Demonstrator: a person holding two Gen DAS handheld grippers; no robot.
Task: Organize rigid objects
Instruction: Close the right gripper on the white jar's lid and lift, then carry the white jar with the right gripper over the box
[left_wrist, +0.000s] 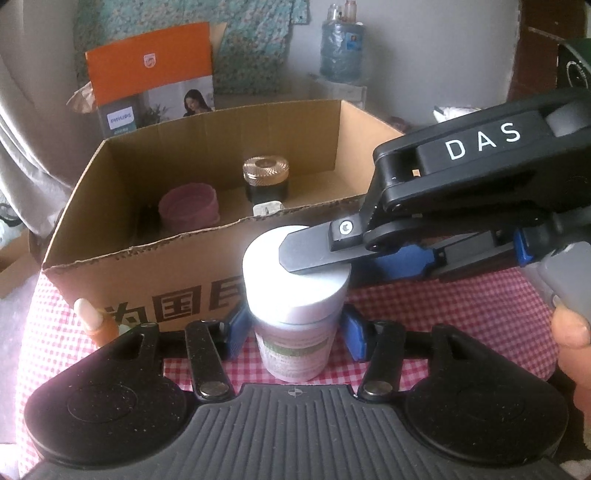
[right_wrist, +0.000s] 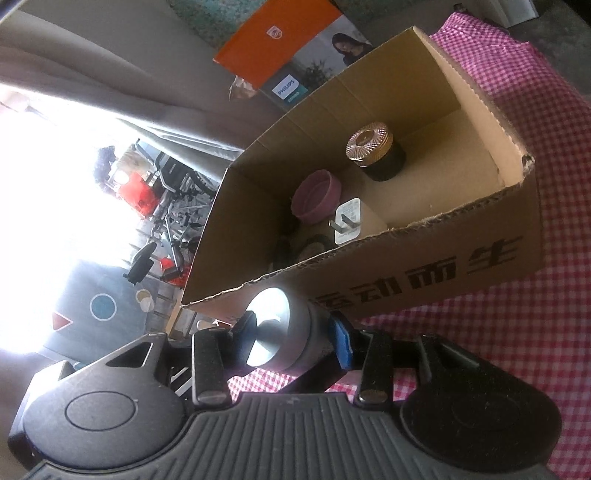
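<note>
Gripping one white-capped bottle, both the left gripper and right gripper clamp it; three items sit in one cardboard box.

so the bottle stands on the tablecloth right in front of the cardboard box. inside the box there's a jar, a cup left of it, and a plug adapter nearer the front wall, with a product box behind
</note>
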